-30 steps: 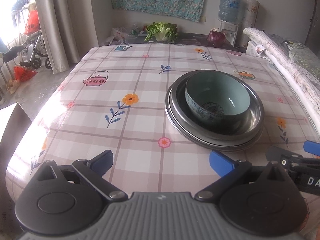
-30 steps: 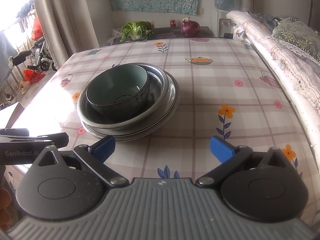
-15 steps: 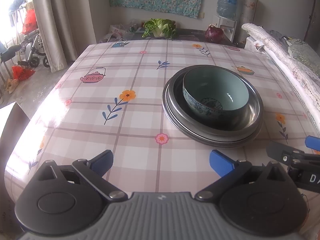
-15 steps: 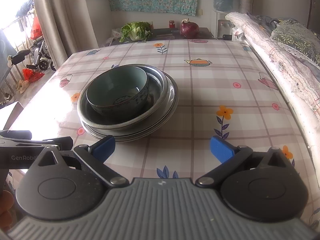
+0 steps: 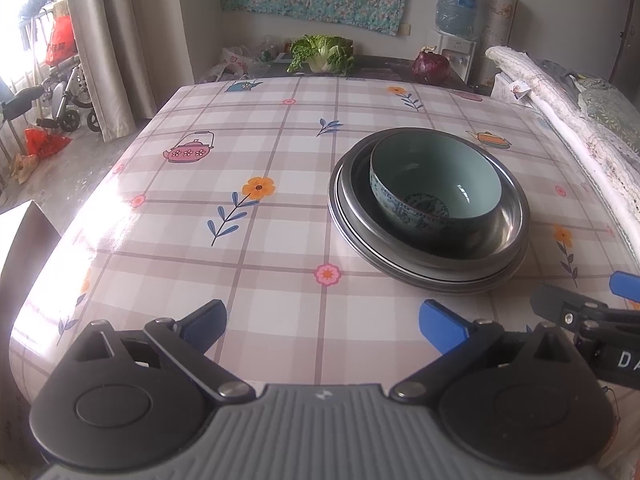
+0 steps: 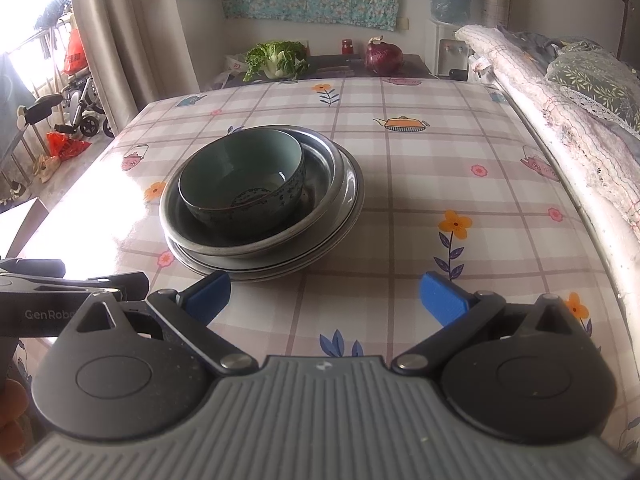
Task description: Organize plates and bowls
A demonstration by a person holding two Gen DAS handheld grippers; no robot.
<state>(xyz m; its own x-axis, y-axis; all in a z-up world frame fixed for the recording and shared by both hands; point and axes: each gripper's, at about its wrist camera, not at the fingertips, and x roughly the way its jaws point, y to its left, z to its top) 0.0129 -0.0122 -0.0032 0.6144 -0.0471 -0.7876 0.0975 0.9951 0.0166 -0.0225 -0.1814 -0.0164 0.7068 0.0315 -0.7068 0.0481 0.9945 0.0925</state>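
Note:
A teal ceramic bowl [image 5: 434, 188] [image 6: 244, 184] sits inside a steel bowl [image 5: 508, 232] [image 6: 320, 168], which rests on a stack of steel plates [image 5: 440, 280] [image 6: 348, 208] on the checked tablecloth. My left gripper [image 5: 322, 322] is open and empty, near the table's front edge, left of and short of the stack. My right gripper [image 6: 324, 296] is open and empty, just in front of the stack's near right rim. Each gripper shows at the edge of the other's view.
The table [image 5: 200, 220] has a floral checked cloth. A cabbage [image 5: 322, 54] and a red onion [image 5: 431, 67] lie on a dark surface behind it. A quilted bed edge [image 6: 560, 120] runs along the right. A wheelchair [image 5: 60, 100] stands at the left.
Both grippers have drawn back a little toward the front edge and risen slightly. The stack has not moved and both stay open.

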